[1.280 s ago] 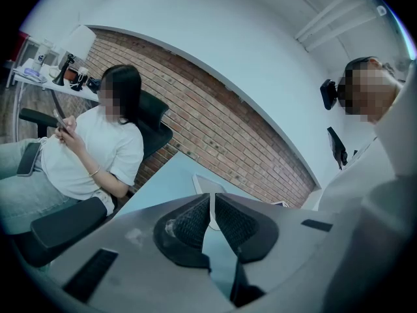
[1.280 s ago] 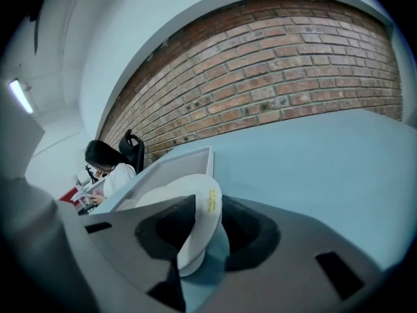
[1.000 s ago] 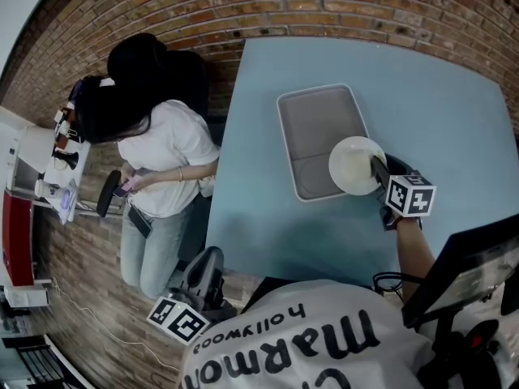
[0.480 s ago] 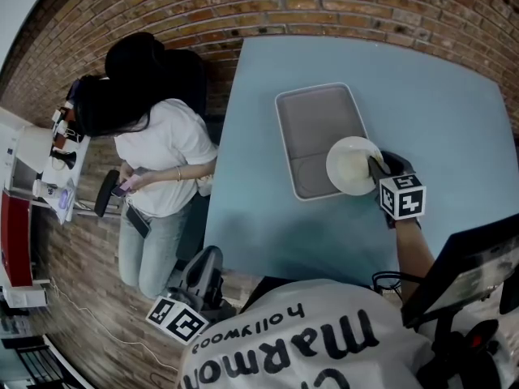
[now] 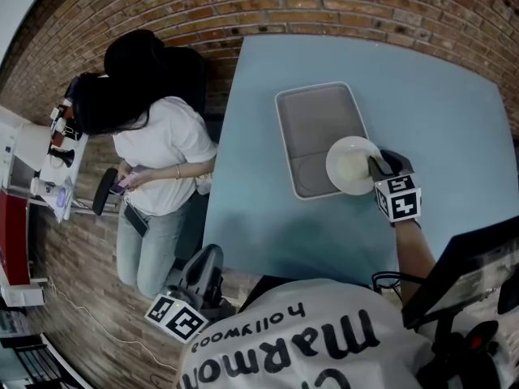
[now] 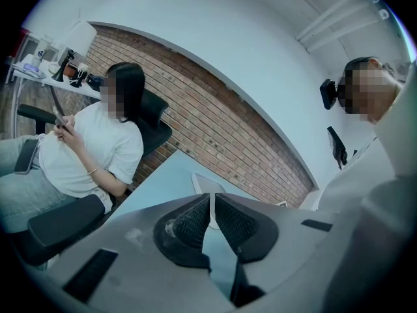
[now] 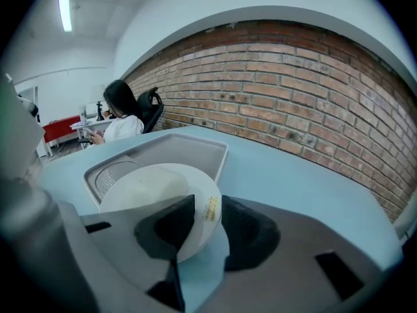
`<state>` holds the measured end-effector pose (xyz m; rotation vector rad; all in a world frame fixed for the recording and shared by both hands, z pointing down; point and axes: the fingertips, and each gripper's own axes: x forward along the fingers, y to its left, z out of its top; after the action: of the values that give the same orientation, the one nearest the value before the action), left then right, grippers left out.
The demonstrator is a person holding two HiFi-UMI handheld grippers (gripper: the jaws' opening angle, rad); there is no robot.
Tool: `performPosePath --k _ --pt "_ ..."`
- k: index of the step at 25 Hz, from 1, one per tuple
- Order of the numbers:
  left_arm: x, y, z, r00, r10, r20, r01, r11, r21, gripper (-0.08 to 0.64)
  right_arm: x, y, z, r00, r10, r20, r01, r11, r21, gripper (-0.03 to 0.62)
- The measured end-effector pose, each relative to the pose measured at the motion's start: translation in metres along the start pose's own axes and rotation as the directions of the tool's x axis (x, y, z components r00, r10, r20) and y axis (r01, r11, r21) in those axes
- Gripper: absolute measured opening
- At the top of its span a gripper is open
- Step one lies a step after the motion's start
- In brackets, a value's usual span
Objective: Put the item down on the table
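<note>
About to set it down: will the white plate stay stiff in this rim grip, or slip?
Likely stiff: the plate, pinched only at its rim by the right gripper, shows no sag. Its smooth surface could slip. It overlaps the edge of the tray, so it might rock if lowered there.

Around the grey rectangular plastic tray [image 5: 312, 128] the light-blue table [image 5: 438, 112] is bare on its left, right and near sides, except at the tray's near right corner, overhung by the white round plate [image 5: 349, 167] in the right gripper [image 5: 375, 168].
</note>
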<state>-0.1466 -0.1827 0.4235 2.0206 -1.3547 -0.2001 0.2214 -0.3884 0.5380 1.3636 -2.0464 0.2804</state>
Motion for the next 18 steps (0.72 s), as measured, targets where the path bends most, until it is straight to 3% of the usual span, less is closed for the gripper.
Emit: performPosePath --k 10,18 --pt "0.007 -0.001 0.0 0.999 -0.036 -0.02 0.036 0.999 0.004 0.029 -0.017 -0.004 0.019 0.997 -0.019 0.081 0.018 1.0 0.014 0.123" --pt "0.038 -0.019 0.0 0.984 -0.159 -0.083 0.162 0.986 0.039 0.029 -0.071 0.016 0.034 0.986 0.025 0.166 -0.043 0.994 0.104 0.072"
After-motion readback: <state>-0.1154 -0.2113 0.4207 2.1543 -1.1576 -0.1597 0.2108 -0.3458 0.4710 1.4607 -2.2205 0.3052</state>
